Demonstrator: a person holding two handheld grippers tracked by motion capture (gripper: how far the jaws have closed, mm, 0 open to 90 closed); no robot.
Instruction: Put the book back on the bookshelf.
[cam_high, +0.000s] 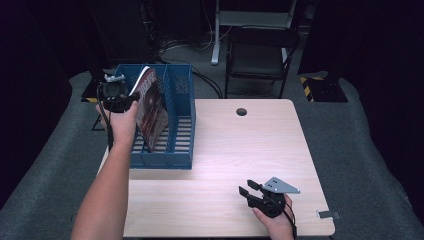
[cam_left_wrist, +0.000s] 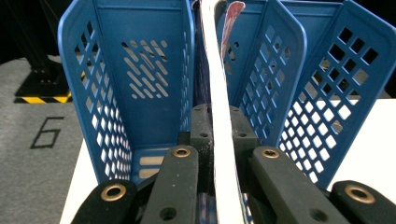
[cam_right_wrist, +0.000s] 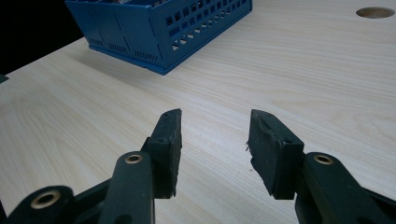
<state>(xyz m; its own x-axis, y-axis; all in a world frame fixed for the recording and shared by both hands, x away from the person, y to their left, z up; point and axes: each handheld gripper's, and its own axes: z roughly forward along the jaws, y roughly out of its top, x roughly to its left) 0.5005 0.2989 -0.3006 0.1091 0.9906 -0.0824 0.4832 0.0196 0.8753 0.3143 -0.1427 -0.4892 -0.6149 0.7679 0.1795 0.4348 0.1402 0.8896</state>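
High view — the left hand-held gripper is clenched on the edge of a magazine, which stands tilted in the middle slot of the blue file rack at the left rear of the tabletop. Risk, as judged: the glossy, limp magazine may buckle or catch on a divider if pushed down at this tilt, and the light plastic rack may skid on the smooth wood. The right hand-held gripper rests near the front edge, well apart from the rack.

Left gripper view — black jaws pinch the thin white page edge of the magazine; the grip is narrow, so the slick paper could slip. The rack dividers are rigid perforated plastic with rounded corners.

Right gripper view — the right hand-held gripper stands released, nothing between its matt rubbery pads, above pale wood-grain laminate; a round cable hole lies beyond
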